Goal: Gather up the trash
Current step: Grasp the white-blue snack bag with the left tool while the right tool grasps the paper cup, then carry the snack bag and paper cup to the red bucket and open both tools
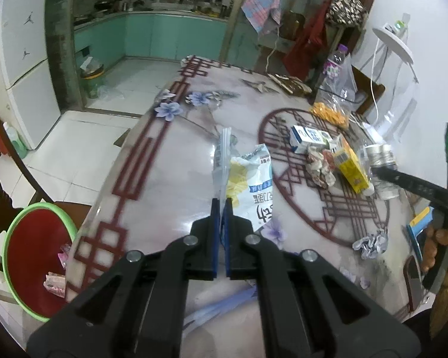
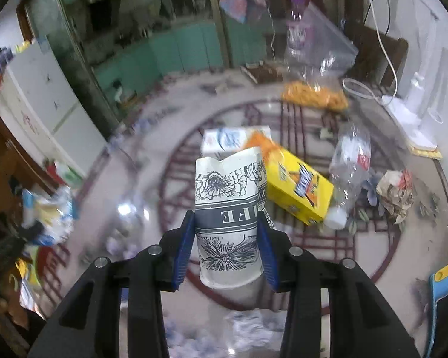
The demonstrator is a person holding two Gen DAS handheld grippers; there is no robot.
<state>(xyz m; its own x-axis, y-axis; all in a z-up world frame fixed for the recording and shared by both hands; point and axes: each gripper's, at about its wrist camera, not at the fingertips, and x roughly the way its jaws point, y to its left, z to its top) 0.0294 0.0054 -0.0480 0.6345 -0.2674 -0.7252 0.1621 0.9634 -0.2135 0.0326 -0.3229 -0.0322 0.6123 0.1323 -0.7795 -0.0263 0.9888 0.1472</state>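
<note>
My left gripper (image 1: 222, 205) is shut on a crumpled white, yellow and blue snack bag (image 1: 248, 185) and holds it over the table. My right gripper (image 2: 225, 223) is shut on a squashed paper cup (image 2: 228, 208) with black flower print, held above the table. In the left wrist view the right gripper (image 1: 382, 173) reaches in from the right with the cup (image 1: 380, 156). A yellow carton (image 2: 298, 191), a white milk carton (image 2: 227, 141), a clear crushed bottle (image 2: 351, 161) and a crumpled wrapper (image 2: 395, 191) lie on the table.
A red bin with a green rim (image 1: 33, 262) stands on the floor at the table's left edge, with some trash inside. A plastic bag of orange snacks (image 1: 331, 113), a white lamp (image 1: 397, 47) and a crumpled foil ball (image 1: 370, 243) are on the table.
</note>
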